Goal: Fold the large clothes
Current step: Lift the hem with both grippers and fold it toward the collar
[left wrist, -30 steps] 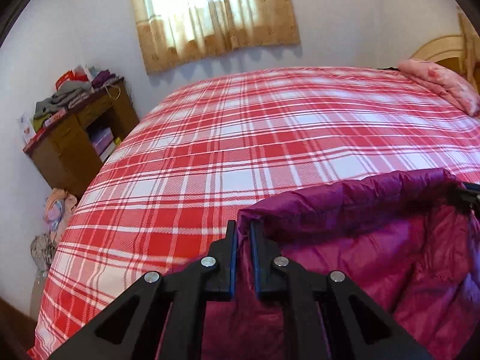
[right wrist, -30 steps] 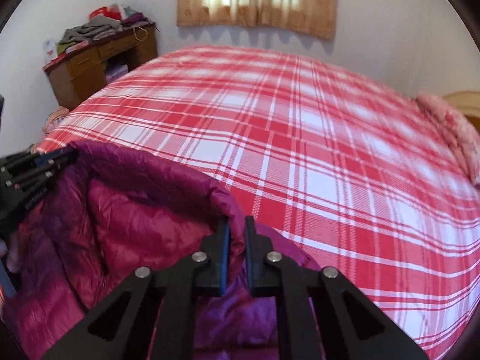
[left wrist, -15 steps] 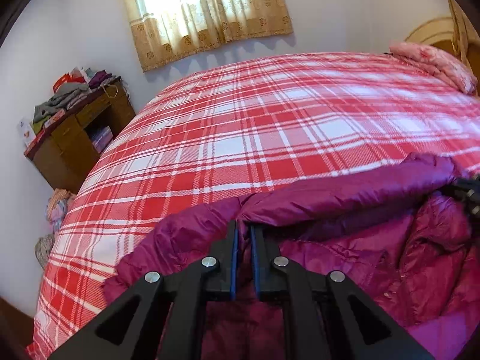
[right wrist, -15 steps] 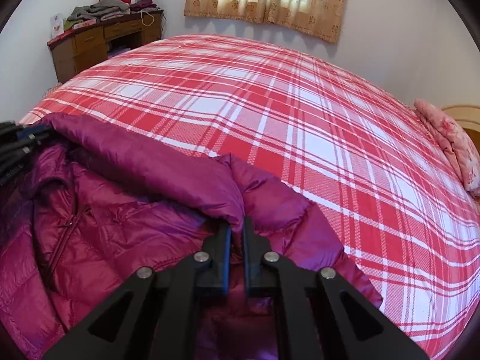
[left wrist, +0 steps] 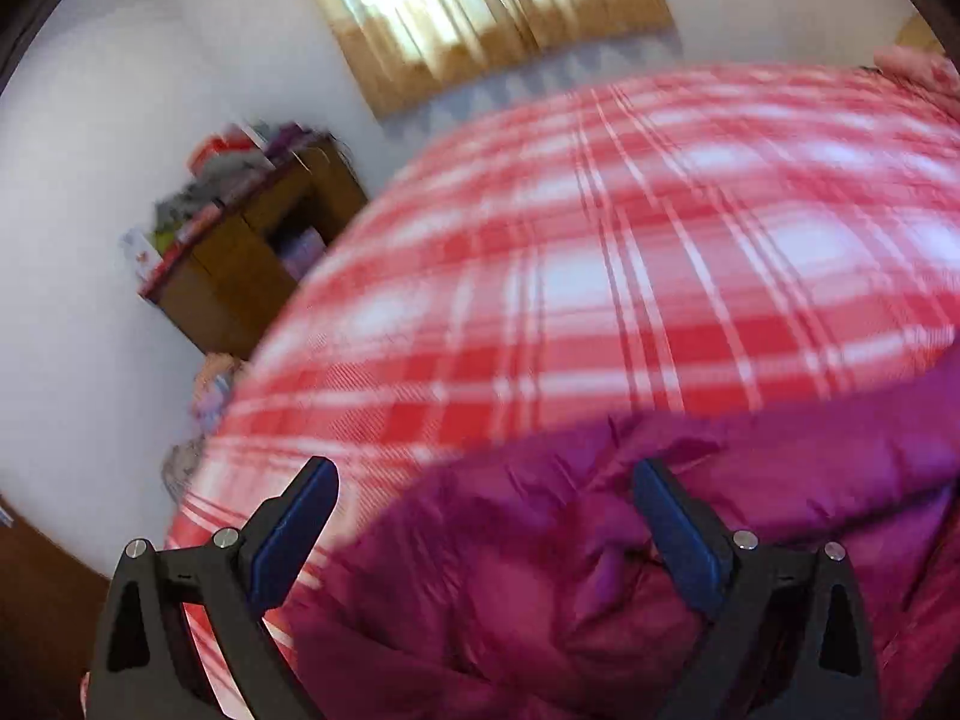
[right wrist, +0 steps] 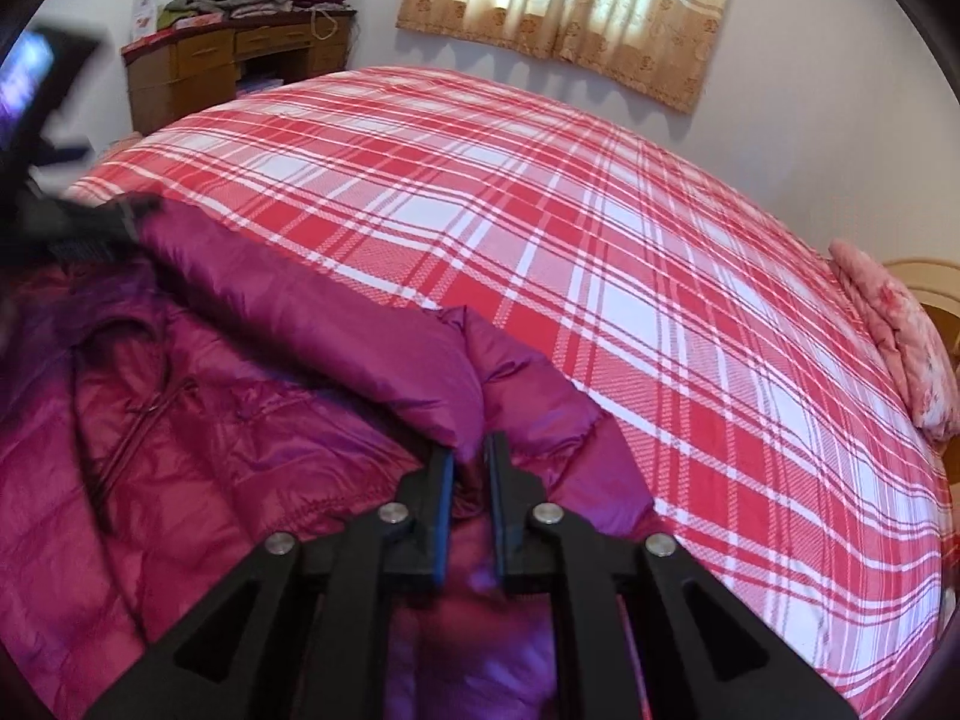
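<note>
A magenta puffer jacket [right wrist: 252, 414] lies on the near part of a bed with a red and white plaid cover [right wrist: 540, 192]. Its purple top edge is folded over the pink quilted body. My right gripper [right wrist: 467, 450] is shut on the jacket's folded edge. My left gripper [left wrist: 485, 471] is open wide just above the jacket [left wrist: 600, 540] at its left end, holding nothing. The left wrist view is blurred by motion. The left gripper also shows as a dark blur at the left of the right wrist view [right wrist: 90, 222].
A wooden desk [right wrist: 228, 66] piled with clothes stands by the wall left of the bed. A curtained window [right wrist: 576, 6] is behind the bed. A pink pillow [right wrist: 894, 330] lies at the bed's right end by the headboard.
My left gripper has opened and let go of the jacket's edge, and has moved. The jacket has come down to lie on the bed. My right gripper stays shut on it.
</note>
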The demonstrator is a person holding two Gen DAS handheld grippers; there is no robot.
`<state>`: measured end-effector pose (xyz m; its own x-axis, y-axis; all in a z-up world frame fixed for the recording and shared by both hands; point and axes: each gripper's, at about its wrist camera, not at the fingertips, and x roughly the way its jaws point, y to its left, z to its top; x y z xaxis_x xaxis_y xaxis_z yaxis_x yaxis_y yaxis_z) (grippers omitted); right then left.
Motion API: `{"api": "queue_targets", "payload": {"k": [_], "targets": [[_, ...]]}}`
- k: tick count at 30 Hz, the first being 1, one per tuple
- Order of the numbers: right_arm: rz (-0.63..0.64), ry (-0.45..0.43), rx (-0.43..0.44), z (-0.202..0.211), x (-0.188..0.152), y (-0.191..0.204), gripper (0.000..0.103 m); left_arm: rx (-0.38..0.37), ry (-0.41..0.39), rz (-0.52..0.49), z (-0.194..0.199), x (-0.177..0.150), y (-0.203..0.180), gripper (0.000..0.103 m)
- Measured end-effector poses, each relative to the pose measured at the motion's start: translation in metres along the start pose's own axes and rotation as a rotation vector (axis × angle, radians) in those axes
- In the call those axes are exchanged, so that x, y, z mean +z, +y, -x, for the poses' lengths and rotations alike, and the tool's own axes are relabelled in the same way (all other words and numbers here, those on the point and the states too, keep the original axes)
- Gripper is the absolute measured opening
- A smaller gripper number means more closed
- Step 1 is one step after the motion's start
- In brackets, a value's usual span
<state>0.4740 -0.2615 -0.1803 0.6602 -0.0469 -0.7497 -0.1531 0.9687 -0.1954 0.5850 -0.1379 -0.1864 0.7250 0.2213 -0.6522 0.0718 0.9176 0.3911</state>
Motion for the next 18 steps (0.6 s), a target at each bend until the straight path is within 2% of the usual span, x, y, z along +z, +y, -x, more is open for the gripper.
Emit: {"api": "queue_targets", "payload": {"k": [3,6,9,11,13,14,16,18], "targets": [[-0.005,-0.011,0.034,0.016,0.002,-0.009,0.025,-0.025,-0.026,0.006,0.004,-0.005,0.002,0.099],[-0.037,-0.043,0.069,0.034,0.008,-0.018,0.025,-0.072,-0.074,0.066,0.022,0.004,0.015,0.099],[-0.108,-0.079,0.076,0.045,0.022,-0.024,0.025,-0.146,-0.169,0.11,0.053,0.021,0.021,0.099],[-0.181,-0.096,0.089,0.043,0.033,-0.027,0.027,-0.242,-0.204,0.138,0.068,0.032,0.02,0.099],[-0.261,-0.1,0.103,0.032,0.048,-0.022,0.027,-0.39,-0.182,0.174,0.07,0.038,0.014,0.099],[-0.286,-0.1,0.113,0.026,0.052,-0.018,0.027,-0.436,-0.164,0.185,0.066,0.039,0.009,0.099],[-0.326,-0.078,0.14,0.01,0.056,-0.011,0.027,-0.457,-0.129,0.188,0.053,0.035,-0.003,0.099],[-0.348,-0.039,0.162,-0.013,0.052,0.001,0.027,-0.43,-0.085,0.154,0.036,0.026,-0.019,0.099]]}}
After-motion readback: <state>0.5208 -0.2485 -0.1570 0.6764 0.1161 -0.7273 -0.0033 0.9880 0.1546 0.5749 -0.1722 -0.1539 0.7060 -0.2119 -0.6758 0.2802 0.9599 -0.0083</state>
